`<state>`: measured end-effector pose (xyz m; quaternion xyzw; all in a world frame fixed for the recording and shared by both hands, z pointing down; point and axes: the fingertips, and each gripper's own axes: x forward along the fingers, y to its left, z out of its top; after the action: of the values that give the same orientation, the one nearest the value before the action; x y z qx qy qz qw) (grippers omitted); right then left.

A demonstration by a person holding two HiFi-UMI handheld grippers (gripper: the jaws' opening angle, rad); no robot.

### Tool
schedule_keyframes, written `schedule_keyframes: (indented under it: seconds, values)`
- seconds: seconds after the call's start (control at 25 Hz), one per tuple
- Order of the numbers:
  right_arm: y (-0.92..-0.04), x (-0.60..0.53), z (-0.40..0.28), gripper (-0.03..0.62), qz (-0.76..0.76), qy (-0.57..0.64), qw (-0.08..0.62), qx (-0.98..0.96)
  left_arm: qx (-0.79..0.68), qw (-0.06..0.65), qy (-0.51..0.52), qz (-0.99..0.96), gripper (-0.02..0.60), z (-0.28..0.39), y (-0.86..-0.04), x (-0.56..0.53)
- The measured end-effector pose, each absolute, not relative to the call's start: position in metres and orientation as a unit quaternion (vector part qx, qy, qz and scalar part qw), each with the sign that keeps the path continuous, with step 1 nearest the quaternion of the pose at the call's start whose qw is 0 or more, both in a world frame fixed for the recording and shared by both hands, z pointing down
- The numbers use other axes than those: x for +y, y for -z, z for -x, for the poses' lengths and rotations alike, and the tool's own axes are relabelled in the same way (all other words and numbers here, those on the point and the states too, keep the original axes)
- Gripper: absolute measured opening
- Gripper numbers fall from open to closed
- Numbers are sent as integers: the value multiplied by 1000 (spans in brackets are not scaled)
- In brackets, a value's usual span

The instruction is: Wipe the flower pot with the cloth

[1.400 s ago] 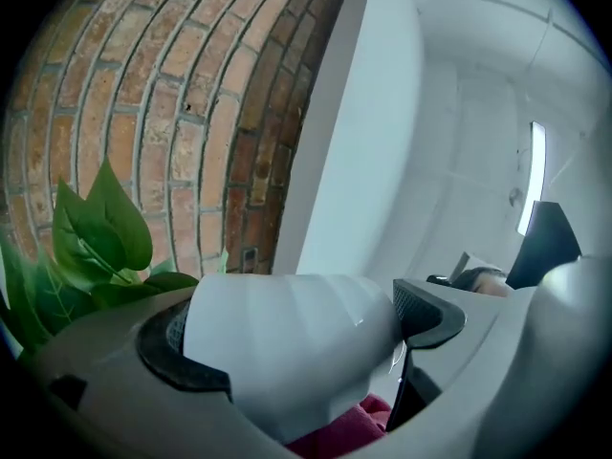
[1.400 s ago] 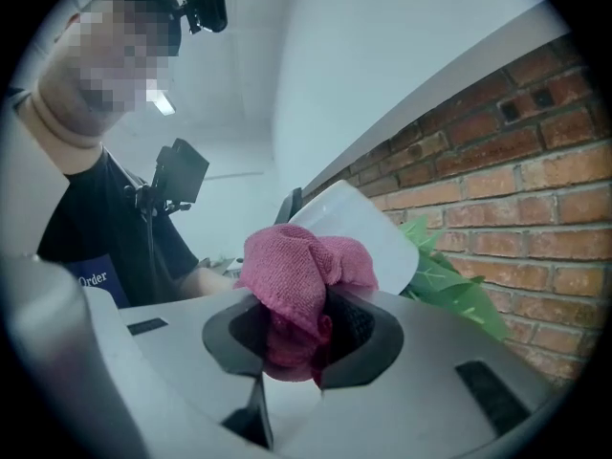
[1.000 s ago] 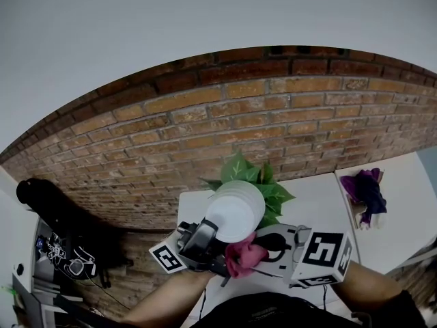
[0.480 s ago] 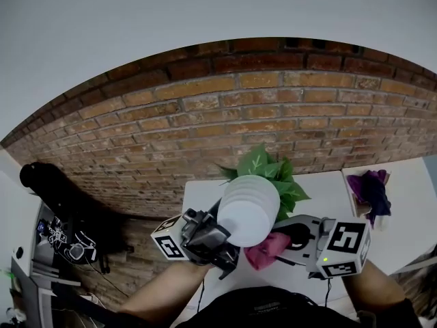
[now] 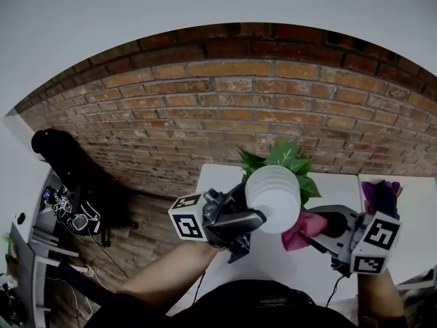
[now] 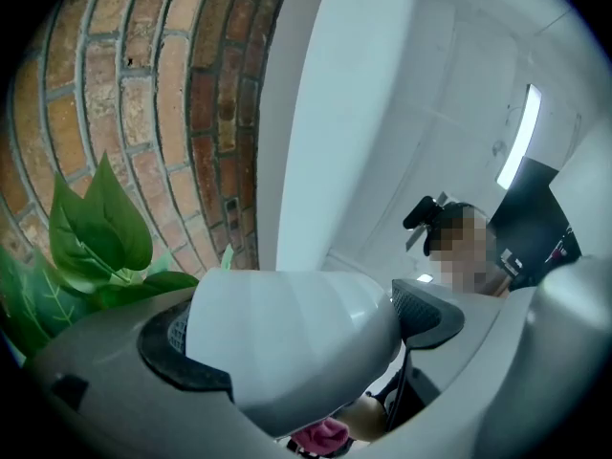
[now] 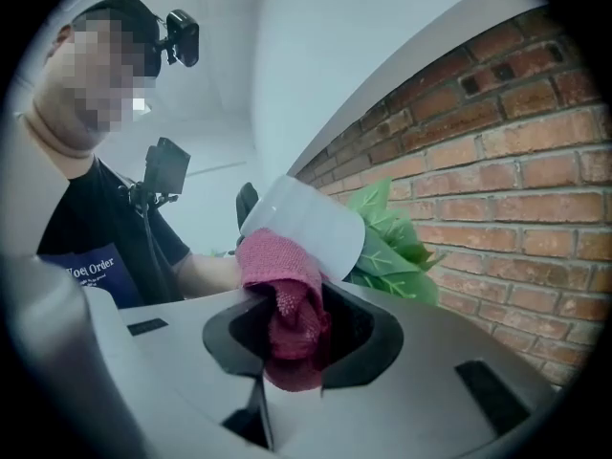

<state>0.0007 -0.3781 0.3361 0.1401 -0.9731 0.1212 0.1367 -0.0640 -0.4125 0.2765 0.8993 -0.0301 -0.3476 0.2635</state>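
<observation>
A white ribbed flower pot [image 5: 272, 198] with green leaves [image 5: 282, 160] is lifted off the table and tipped, its base toward the camera. My left gripper [image 5: 254, 215] is shut on the pot's side; in the left gripper view the pot [image 6: 287, 338] fills the gap between both pads [image 6: 170, 350]. My right gripper [image 5: 308, 227] is shut on a pink cloth [image 5: 299, 229], which touches the pot's lower right side. In the right gripper view the cloth [image 7: 287, 304] bunches between the jaws and presses on the pot [image 7: 308, 223].
A brick wall [image 5: 205, 108] runs behind the white table [image 5: 225, 176]. A purple cloth [image 5: 381, 197] lies on a white surface at the right. A black bag [image 5: 58, 157] and cables [image 5: 68, 207] sit on the floor at the left.
The right gripper has carried the pink cloth from under the pot's base round to its right side. The left gripper has tipped the pot slightly, and both sit further right in view.
</observation>
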Motion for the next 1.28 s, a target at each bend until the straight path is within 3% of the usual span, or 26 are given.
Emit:
schedule_keyframes:
  seconds: [0.64, 1.16, 1.28]
  values:
    - [-292, -403, -19, 87, -191, -84, 94, -973, -5, 205, 231, -951, 541, 33, -301, -381]
    - [-283, -398, 6, 87, -158, -28, 125, -979, -63, 13, -1, -998, 538, -13, -334, -360]
    - [-288, -379, 30, 87, -121, 8, 164, -979, -72, -28, -59, -995, 538, -24, -350, -359]
